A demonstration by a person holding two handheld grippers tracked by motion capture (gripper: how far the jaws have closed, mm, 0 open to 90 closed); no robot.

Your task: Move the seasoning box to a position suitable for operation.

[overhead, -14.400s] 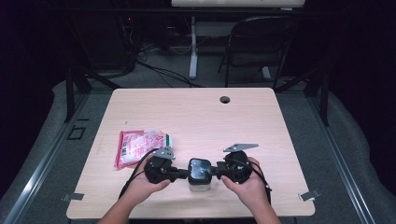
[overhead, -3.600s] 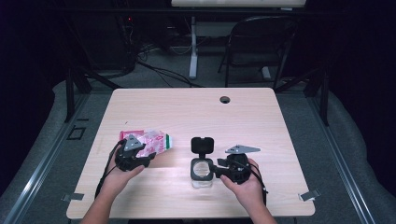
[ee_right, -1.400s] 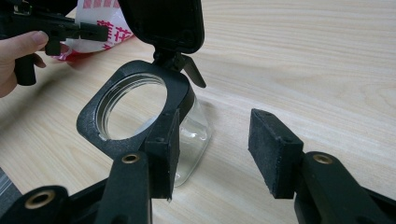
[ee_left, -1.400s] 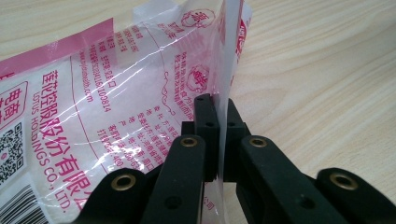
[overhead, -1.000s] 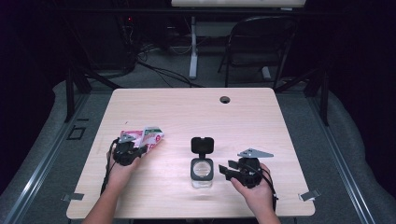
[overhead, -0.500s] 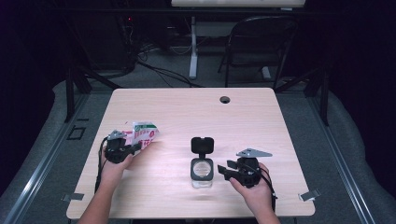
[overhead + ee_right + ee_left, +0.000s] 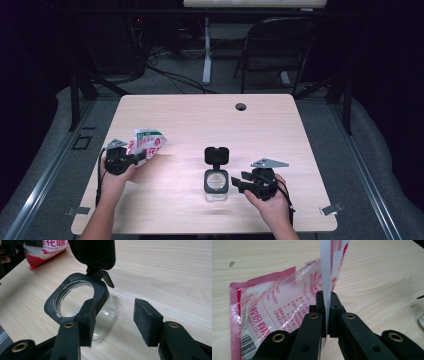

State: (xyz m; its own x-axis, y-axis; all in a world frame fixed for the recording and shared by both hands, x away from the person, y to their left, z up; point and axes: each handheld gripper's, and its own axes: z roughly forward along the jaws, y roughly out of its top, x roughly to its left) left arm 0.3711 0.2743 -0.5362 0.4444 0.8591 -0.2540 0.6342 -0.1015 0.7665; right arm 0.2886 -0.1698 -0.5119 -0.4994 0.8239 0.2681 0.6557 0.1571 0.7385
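My left gripper [image 7: 136, 158] is shut on the edge of a pink and white plastic bag [image 7: 148, 142], which hangs just above the table [image 7: 200, 120] at its left side. In the left gripper view the pads [image 7: 321, 302] pinch a raised white fold of the bag [image 7: 274, 305], whose clear lower part trails down to the wood. A glass jar [image 7: 216, 181] with a black rim stands near the front middle, its black lid [image 7: 216, 155] flipped up. My right gripper [image 7: 239, 181] is open just right of the jar [image 7: 75, 297], nothing between its fingers.
A round cable hole [image 7: 241, 106] sits at the table's back middle. Behind the table stand a folding chair [image 7: 280, 45] and cables on the floor. Metal clips [image 7: 331, 209] mark the front corners.
The left gripper has carried the bag leftward and slightly up. The right gripper, touching the jar a few seconds ago, now rests just clear of it. The jar's lid, shut at first, stands open.
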